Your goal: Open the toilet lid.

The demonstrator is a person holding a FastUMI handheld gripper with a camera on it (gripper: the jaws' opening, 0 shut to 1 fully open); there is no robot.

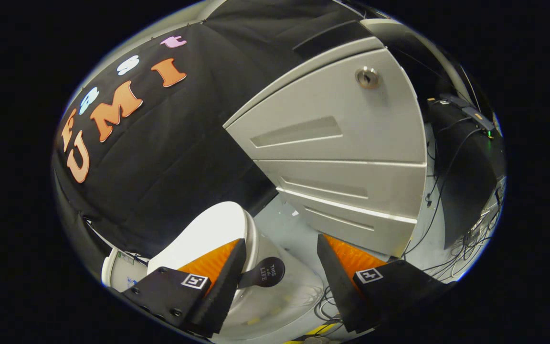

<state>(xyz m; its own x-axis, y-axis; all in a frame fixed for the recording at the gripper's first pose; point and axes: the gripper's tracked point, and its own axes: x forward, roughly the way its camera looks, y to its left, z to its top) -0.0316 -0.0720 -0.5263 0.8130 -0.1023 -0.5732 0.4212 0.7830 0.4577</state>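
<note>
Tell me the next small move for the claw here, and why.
Probably ease the claw forward and down so its fingers straddle the dark tab on the toilet lid. The fingers stand wide open with nothing between them, the tab sits just ahead beside one finger, and the lid looks shut.

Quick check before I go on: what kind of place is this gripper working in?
Probably a mock-up booth in a lab or office, not a real bathroom: a white toilet stands by a black cloth wall, beside a grey drawer cabinet with loose cables. The open gripper holds nothing.
</note>
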